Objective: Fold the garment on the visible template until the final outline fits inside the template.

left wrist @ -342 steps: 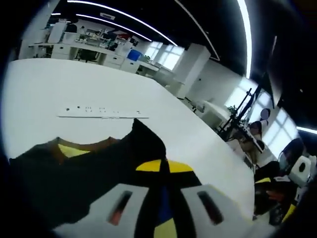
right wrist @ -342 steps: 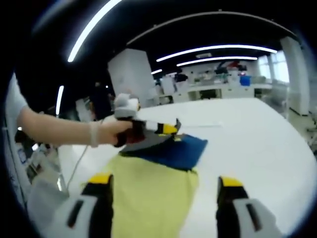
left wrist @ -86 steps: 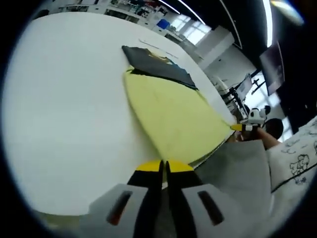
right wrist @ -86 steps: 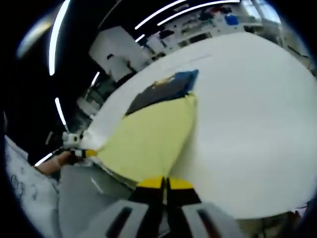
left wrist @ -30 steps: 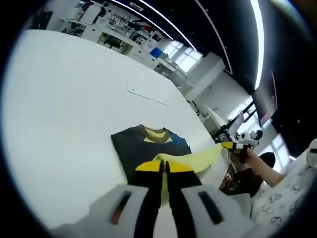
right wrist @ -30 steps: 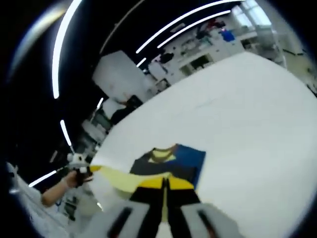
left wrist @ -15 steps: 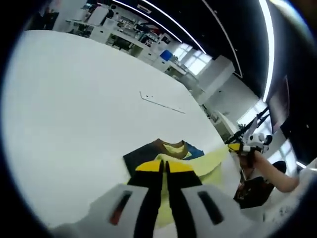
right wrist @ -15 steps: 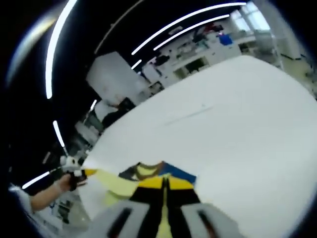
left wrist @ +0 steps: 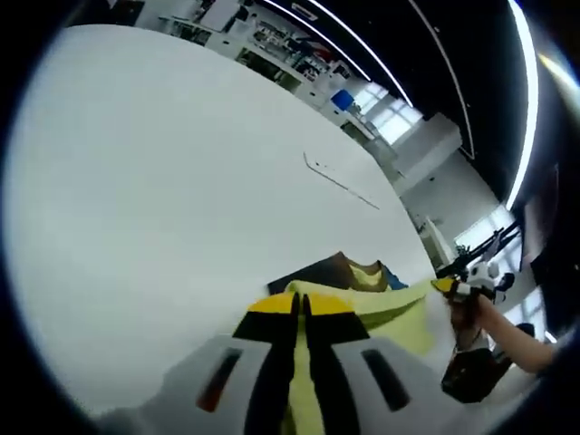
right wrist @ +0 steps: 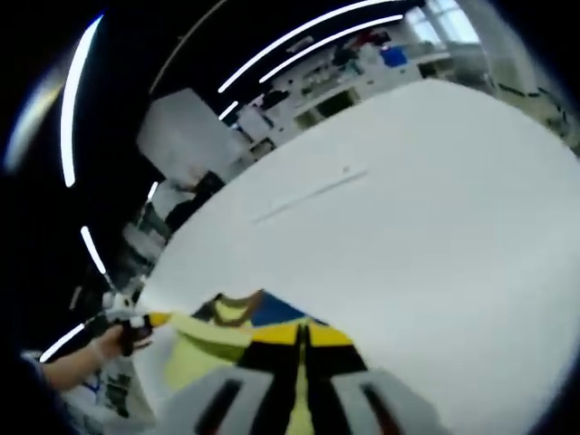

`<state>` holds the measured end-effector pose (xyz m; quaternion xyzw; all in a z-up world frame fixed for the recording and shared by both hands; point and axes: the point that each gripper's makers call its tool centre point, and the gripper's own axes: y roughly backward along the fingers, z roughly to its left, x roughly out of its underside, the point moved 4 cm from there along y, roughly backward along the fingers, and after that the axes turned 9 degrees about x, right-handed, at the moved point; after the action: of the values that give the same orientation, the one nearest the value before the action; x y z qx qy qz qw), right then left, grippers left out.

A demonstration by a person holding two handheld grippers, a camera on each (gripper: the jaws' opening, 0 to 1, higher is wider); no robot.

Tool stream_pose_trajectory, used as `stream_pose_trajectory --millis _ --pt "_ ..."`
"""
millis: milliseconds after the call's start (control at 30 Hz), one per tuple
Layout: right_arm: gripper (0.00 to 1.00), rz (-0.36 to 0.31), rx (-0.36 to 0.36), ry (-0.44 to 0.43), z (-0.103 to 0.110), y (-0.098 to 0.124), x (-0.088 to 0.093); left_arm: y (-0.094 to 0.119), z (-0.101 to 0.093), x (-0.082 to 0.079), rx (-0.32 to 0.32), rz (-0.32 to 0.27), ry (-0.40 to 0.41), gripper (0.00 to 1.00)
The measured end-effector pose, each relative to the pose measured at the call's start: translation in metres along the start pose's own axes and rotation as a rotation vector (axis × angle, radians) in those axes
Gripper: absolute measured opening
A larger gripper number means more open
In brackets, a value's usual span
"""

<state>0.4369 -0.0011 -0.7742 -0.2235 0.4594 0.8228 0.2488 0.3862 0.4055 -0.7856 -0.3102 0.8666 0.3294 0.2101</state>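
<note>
Here we hold the garment (left wrist: 362,294) by its yellow hem, one corner in each pair of tongs, so the lower half hangs stretched between our hands and can, we judge, be carried over the dark upper part as a fold. The left tongs (left wrist: 300,308) are pressed together, with yellow cloth caught between the tips and running down between the jaws; the right tongs (right wrist: 301,337) are likewise closed on yellow fabric. Just beyond the tips of both, the dark chest and collar (right wrist: 234,308) lie on the white desk (left wrist: 163,181). Further ahead a thin pale strip (left wrist: 340,181) rests on the desk; we cannot make out a template outline.
</note>
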Motion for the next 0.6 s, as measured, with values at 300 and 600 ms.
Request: stream_pose_trajectory --millis 300,600 --pt "0.0 0.032 0.028 -0.032 -0.007 -0.005 0.019 -0.005 0.008 0.008 -0.019 0.006 0.008 0.0" --pt "0.0 0.026 -0.006 0.009 -0.008 -0.004 0.017 -0.004 0.003 0.008 0.029 0.025 -0.037 0.0"
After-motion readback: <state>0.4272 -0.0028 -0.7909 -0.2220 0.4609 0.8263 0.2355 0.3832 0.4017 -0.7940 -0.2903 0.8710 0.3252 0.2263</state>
